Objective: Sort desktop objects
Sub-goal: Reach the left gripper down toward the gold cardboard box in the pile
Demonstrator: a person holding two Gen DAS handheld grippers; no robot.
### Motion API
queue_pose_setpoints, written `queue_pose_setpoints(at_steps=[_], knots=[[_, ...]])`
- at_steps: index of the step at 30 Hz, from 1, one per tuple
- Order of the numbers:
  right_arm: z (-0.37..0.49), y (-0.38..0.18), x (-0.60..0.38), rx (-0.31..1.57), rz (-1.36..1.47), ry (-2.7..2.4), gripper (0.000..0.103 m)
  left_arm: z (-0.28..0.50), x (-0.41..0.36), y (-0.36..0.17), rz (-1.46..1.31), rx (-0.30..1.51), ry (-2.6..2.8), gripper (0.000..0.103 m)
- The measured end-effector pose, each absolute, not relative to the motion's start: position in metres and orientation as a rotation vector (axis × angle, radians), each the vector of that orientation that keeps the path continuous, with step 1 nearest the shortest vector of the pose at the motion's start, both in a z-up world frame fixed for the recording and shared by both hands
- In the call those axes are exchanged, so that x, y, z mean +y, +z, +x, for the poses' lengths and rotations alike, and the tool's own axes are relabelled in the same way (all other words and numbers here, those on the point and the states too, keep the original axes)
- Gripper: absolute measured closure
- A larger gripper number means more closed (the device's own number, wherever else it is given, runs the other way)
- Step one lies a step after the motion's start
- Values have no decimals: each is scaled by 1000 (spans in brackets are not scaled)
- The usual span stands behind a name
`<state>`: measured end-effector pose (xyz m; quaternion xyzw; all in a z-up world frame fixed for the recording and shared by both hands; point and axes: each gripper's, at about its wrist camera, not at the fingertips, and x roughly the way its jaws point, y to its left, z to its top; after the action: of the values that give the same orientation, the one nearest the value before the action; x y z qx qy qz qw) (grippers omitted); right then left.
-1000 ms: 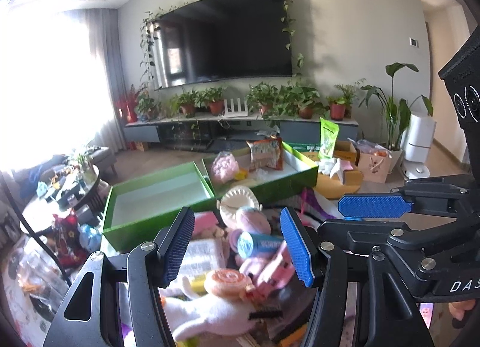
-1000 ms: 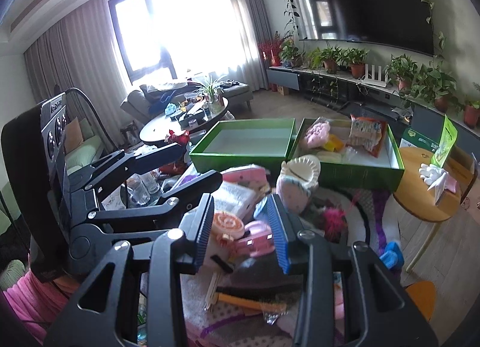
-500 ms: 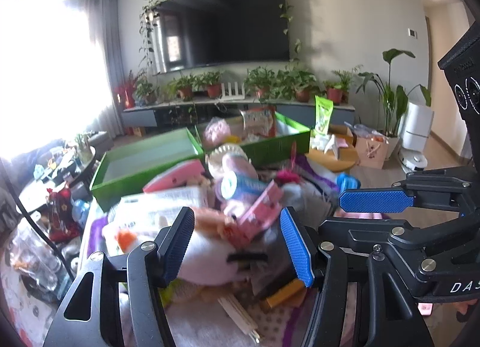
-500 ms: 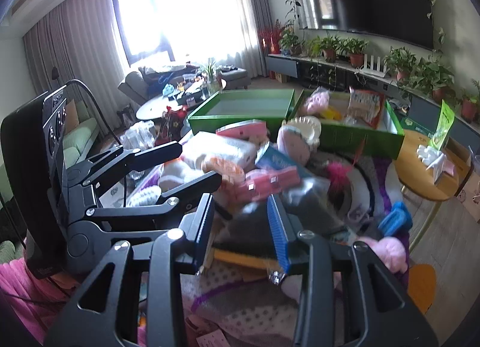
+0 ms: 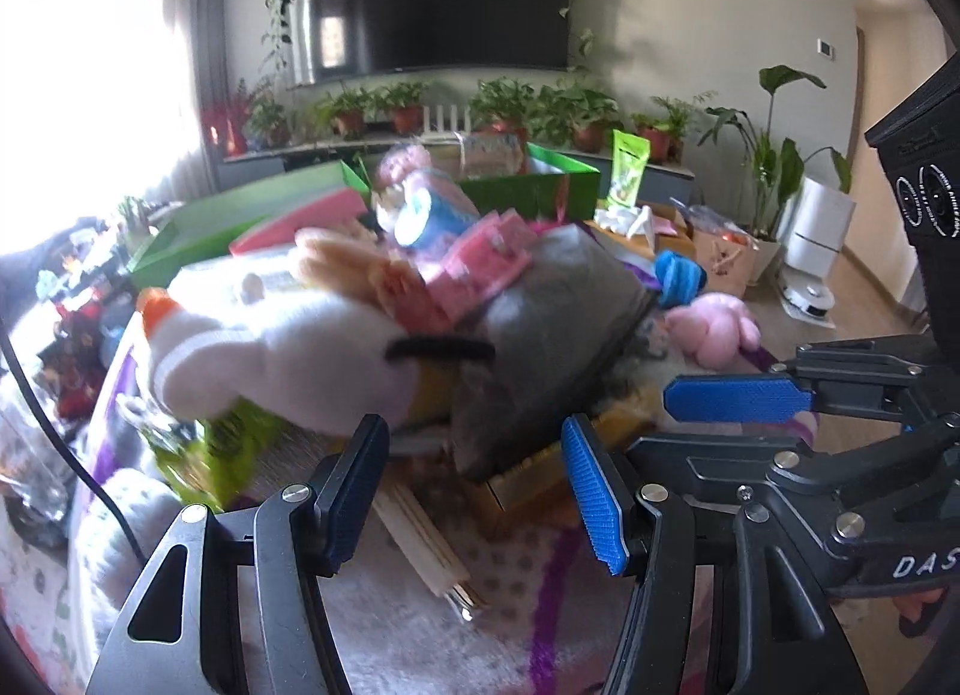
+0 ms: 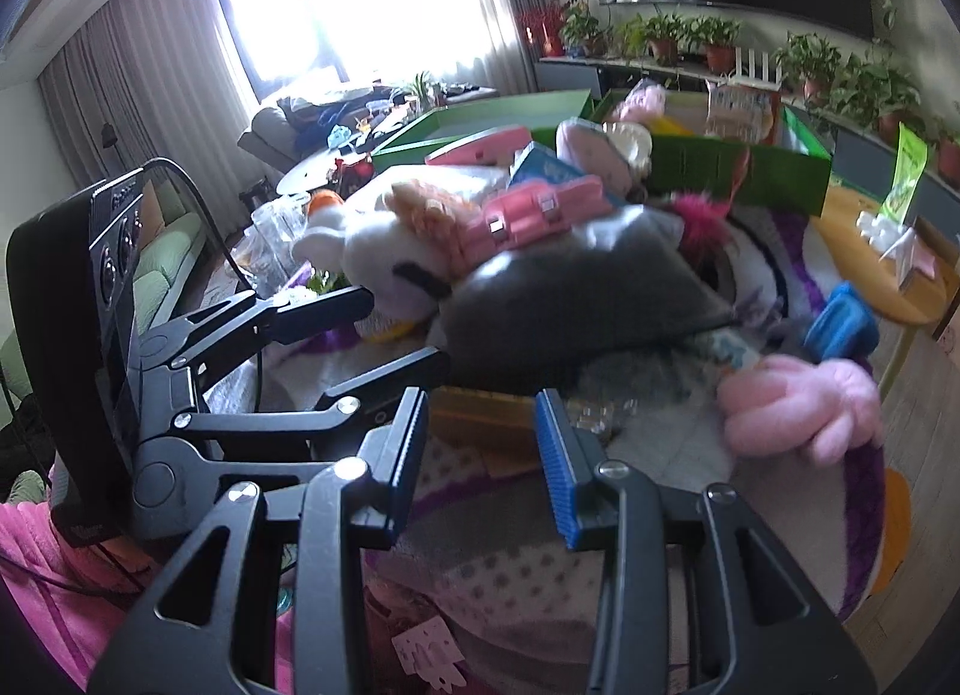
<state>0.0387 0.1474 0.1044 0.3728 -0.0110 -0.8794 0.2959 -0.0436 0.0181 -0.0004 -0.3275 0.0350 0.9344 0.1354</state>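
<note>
A pile of objects lies on a patterned cloth: a white plush toy (image 5: pixel 288 359), a grey pouch (image 5: pixel 552 323), a pink case (image 5: pixel 480 269), a blue can (image 5: pixel 432 215) and a pink plush (image 5: pixel 714 329). Two green boxes (image 5: pixel 252 215) stand behind the pile. My left gripper (image 5: pixel 474 491) is open and empty, low and close before the grey pouch. My right gripper (image 6: pixel 480 449) is open and empty, just in front of the grey pouch (image 6: pixel 576 299) and a yellow box (image 6: pixel 480 419). The left gripper also shows in the right wrist view (image 6: pixel 384 323), still open.
A blue roll (image 6: pixel 840 329) and the pink plush (image 6: pixel 798 407) lie at the right. A round wooden side table (image 6: pixel 870 263) stands beyond the cloth's right edge. Wooden sticks (image 5: pixel 420 539) lie in front of the pile. A TV wall with potted plants is behind.
Both grippers have dropped low and moved in towards the pile, which now fills the views. Both stay open and empty.
</note>
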Motion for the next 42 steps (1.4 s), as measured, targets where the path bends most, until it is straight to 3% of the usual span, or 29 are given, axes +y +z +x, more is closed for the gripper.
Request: queue_pose_setpoints(at_steps=[3,28,31,38,40,42], knots=[[40,96,150,-18,1000,-2351,59,-41,19,-6,-943,114,2689,42],[32,80,156,106,1075,-2380,59,-47,6,-15,-976,20,2638,42],[26,80,156,105,1072,-2382,59,-48,5,-15,-979,25,2661,32],[17,72,142,163,1081,-2341,53,-46,-1,-17,-988,-14,2653,31],[18,73,142,153,1083,-2342,56,-46,-2,-17,-1002,-16,2639,31],[20,74,142,124,1079,-2327,69,-47,-3,-19,-1032,-23,2615,32]])
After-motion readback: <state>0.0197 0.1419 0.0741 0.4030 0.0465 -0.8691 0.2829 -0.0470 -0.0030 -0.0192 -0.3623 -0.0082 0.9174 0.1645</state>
